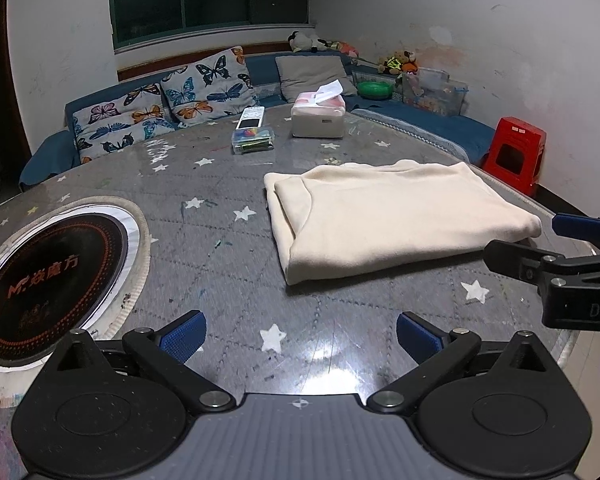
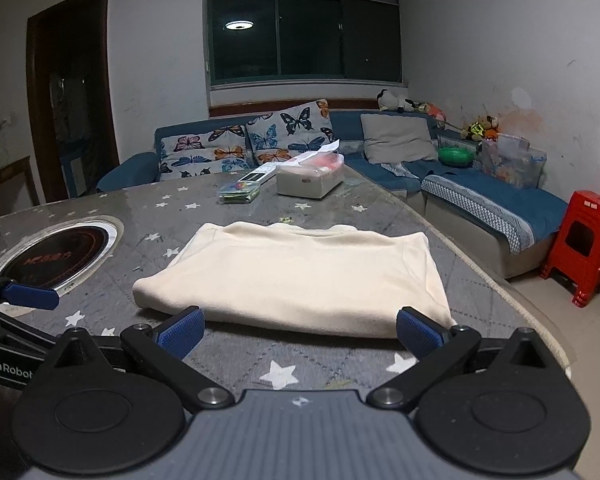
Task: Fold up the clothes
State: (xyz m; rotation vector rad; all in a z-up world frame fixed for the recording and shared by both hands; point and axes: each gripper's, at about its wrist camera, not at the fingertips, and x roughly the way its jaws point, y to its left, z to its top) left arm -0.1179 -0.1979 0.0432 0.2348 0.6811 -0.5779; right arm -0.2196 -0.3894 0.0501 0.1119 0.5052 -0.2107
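Lying flat on the gray star table (image 1: 228, 280) is the cream cloth (image 1: 384, 216), folded into a thick pad. It looks soft, floppy and light, so it should bend easily; a good place to pinch is a corner or the near folded edge. The left gripper (image 1: 300, 338) is spread wide and empty, off to the side of the cloth. The right gripper (image 2: 300, 334) is spread wide too, just at the near edge, maybe not touching. Only the right view shows the brown door (image 2: 70, 92). Only the left view shows the cloth's layered side.
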